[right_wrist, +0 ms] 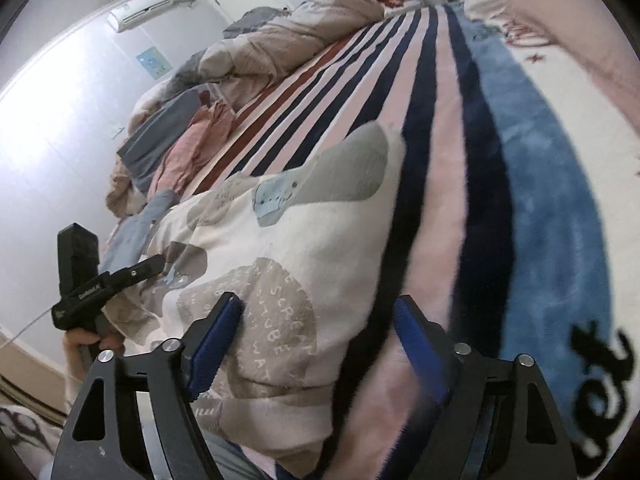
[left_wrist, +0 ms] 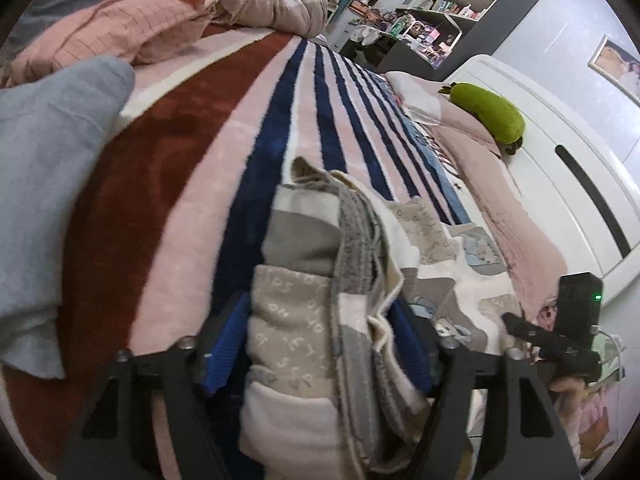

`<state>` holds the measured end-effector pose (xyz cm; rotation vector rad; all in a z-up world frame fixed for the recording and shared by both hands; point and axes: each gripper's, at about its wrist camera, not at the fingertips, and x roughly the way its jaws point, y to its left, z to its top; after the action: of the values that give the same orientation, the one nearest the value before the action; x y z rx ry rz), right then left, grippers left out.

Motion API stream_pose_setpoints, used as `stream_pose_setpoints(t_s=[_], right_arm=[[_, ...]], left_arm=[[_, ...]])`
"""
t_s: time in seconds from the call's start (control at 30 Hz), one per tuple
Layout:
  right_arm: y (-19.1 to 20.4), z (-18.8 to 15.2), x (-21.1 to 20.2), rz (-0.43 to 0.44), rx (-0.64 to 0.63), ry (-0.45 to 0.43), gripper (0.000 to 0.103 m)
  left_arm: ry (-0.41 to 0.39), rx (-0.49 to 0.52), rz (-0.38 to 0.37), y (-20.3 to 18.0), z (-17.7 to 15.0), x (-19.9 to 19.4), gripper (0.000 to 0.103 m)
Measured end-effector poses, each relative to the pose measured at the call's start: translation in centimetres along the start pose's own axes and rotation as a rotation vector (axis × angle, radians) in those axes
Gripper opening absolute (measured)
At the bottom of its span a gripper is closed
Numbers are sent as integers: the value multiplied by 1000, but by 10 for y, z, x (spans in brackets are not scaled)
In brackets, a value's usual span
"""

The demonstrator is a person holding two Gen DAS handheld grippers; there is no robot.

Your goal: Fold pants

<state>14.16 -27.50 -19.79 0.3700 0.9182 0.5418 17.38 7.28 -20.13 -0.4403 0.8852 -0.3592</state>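
The left gripper (left_wrist: 320,344) pinches a bunched, layered edge of the pants (left_wrist: 312,320), cloth filling the gap between its blue pads. The right gripper (right_wrist: 316,344) is spread, its left pad touching the pants (right_wrist: 288,240) and nothing caught between the jaws. The pants lie on the striped blanket (right_wrist: 440,160), running from 6 toward 11 o'clock in the right view. Farther off, a pile of clothes (right_wrist: 180,148) sits at 10 o'clock. A likely risk: with only one side held, lifting could let inner layers slip from the thick bunch and skew the fold. The spread jaws might also snag blanket pile along with the pants.
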Motion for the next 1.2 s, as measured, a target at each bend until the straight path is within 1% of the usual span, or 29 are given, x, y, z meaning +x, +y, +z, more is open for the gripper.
stream_pose_setpoints(t_s=[0.03, 0.07, 0.1, 0.13, 0.17, 0.2, 0.23, 0.3, 0.33, 0.43, 0.47, 0.53, 0.63, 0.7, 0.8, 0.87, 0.97, 1.07, 1.13, 1.2], right_arm=[[1, 0, 3, 18, 0, 8, 55], [3, 0, 6, 36, 0, 15, 52], [5, 0, 8, 31, -1, 18, 51], [8, 0, 8, 19, -11, 18, 47], [12, 0, 9, 4, -30, 17, 45], [15, 1, 9, -4, -40, 14, 40], [18, 1, 8, -11, -49, 12, 36], [24, 3, 5, -33, -69, 8, 31], [29, 6, 3, -47, -82, 4, 28], [42, 15, -5, -69, -102, -13, 27], [47, 18, -6, -70, -107, -18, 27], [58, 26, -8, -67, -117, -26, 27], [86, 39, -3, -78, -156, -46, 27], [109, 51, 4, -65, -179, -62, 27], [137, 64, 16, -40, -208, -76, 27], [161, 74, 29, -11, -233, -81, 27], [197, 86, 53, 28, -278, -79, 27], [232, 94, 82, 68, -314, -54, 27], [254, 97, 102, 98, -344, -34, 27], [277, 98, 122, 126, -379, -14, 27]], left_arm=[[7, -2, -14, 0, 0, 2, 52], [6, 3, -11, -2, 0, 4, 49], [6, 13, -9, -3, -1, 4, 42], [5, 14, -19, -3, -1, 4, 40], [2, 11, -26, -3, 0, 3, 36], [-3, 7, -34, -3, 0, 2, 32], [-10, 9, -34, -3, 1, 1, 30], [-24, 54, -19, -10, 3, -2, 25], [-31, 73, -18, -12, 4, -5, 24], [-57, 97, -51, -14, 15, -17, 22], [-76, 114, -50, -15, 20, -24, 21], [-108, 138, -41, -15, 30, -36, 21], [-167, 171, -28, -9, 45, -64, 21], [-212, 187, -8, 0, 55, -88, 21], [-258, 192, 21, 18, 69, -117, 21], [-289, 189, 50, 34, 77, -139, 21], [-326, 188, 122, 61, 87, -171, 21], [-350, 169, 180, 90, 95, -198, 21], [-358, 158, 220, 107, 100, -208, 21], [-365, 124, 264, 132, 103, -222, 21]])
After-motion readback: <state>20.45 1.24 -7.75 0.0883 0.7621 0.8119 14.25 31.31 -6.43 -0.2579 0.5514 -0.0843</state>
